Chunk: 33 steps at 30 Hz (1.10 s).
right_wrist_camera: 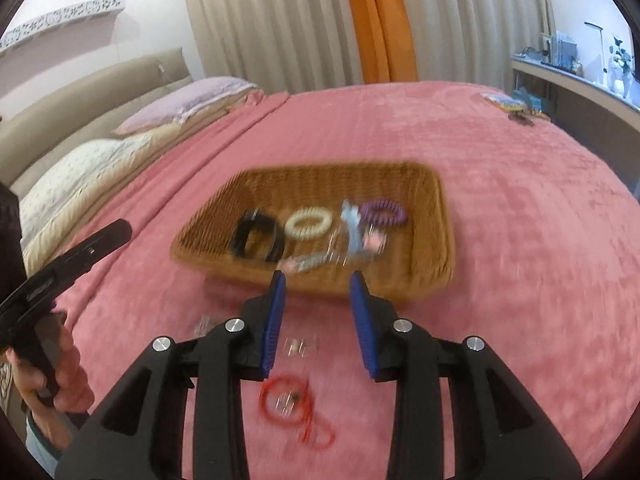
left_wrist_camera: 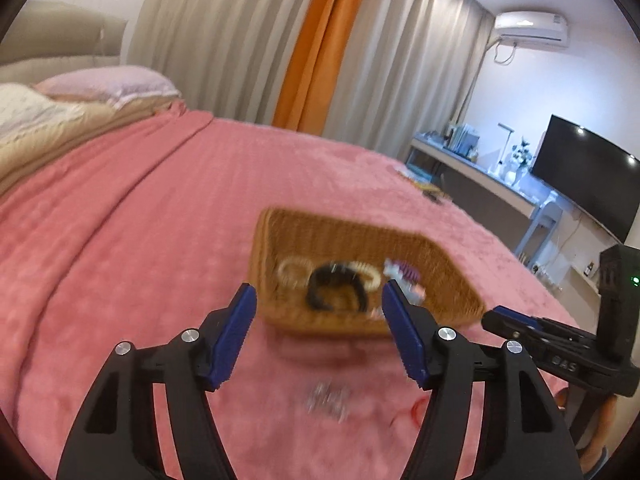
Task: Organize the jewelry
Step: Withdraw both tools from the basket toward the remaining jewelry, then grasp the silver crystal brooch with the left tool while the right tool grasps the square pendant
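Left wrist view shows my left gripper (left_wrist_camera: pixel 319 300) spread wide with nothing between its blue pads, hovering above the pink blanket (left_wrist_camera: pixel 140 220) before the wicker basket (left_wrist_camera: pixel 452 272). My right gripper (right_wrist_camera: pixel 318 285) stands narrower, also empty. Inside the basket lie a black bracelet (right_wrist_camera: pixel 258 240), a cream hair coil (right_wrist_camera: pixel 309 223) and a purple hair coil (right_wrist_camera: pixel 382 212); a red string bracelet (right_wrist_camera: pixel 288 404) lies on the blanket near me.
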Motion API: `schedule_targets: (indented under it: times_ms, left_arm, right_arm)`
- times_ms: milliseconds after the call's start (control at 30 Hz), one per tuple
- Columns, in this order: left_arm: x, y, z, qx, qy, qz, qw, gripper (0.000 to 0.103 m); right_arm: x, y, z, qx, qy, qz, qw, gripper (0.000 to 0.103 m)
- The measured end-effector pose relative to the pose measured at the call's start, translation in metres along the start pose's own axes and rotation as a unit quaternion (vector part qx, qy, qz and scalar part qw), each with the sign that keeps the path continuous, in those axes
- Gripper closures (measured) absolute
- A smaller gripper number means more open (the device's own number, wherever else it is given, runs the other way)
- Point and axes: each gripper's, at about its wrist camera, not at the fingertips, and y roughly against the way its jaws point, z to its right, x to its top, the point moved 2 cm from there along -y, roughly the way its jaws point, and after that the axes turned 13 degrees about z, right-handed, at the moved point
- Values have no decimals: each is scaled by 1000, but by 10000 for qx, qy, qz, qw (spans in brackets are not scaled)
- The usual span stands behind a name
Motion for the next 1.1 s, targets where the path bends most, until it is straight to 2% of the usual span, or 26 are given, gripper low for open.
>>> schedule_targets:
  times_ms: [167,367,400,533,700,867,933,1100]
  left_arm:
    - [-26,7,-1,-67,-79,-348,9993,40]
    - [-62,-12,-1,-24,-247,-833,9962,43]
    - [-64,-13,-1,-2,-277,-891,9956,46]
    - [-72,-16,5,86,-508,-949,9942,46]
    - [-78,-20,9,127,-669,-1085,9918,47]
    - [-83,-31,10,100,-639,-1317,9892,51]
    - [-84,-37,9,50,-520,-1423,9884,54]
    - [-86,-44,3,-120,-163,-1576,9873,55]
  right_arm:
    - [-35,9,-14,92,178,-204,9996,73]
    - [-69,5,-25,223,198,-402,9987,73]
    - [-72,6,-26,212,226,-429,9986,73]
    - [-85,8,-31,452,304,-648,9964,73]
    - [-90,4,-34,406,400,-765,9954,73]
    - [-90,-11,-22,450,-4,-1065,9933,73]
    - [-88,-16,-20,420,-101,-1098,9930,73]
    - [-85,-20,-17,368,-256,-1189,9919,73]
